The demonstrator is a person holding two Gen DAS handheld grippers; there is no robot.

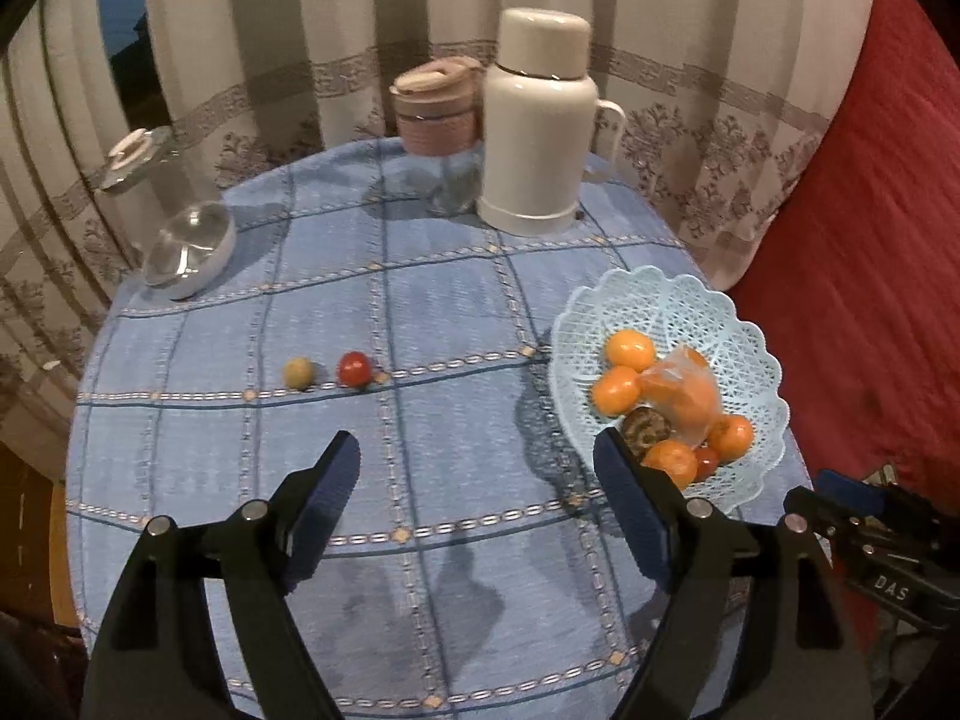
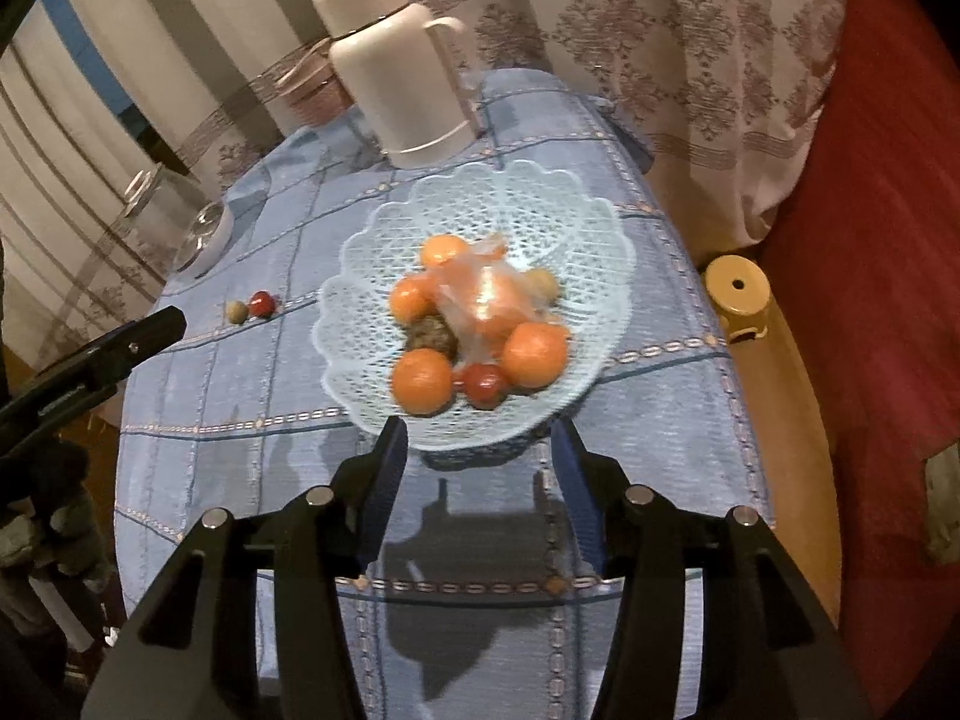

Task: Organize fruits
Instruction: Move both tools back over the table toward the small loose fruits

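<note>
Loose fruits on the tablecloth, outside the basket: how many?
2. A yellowish-green fruit and a red fruit lie side by side on the tablecloth, left of the basket. More could be hidden behind the thermos.

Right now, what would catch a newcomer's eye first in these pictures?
The pale blue lattice basket heaped with oranges, near the table's right edge. Then the two small fruits left out on the checked blue tablecloth: a red one beside a yellowish one. At the back stands a white thermos.
</note>
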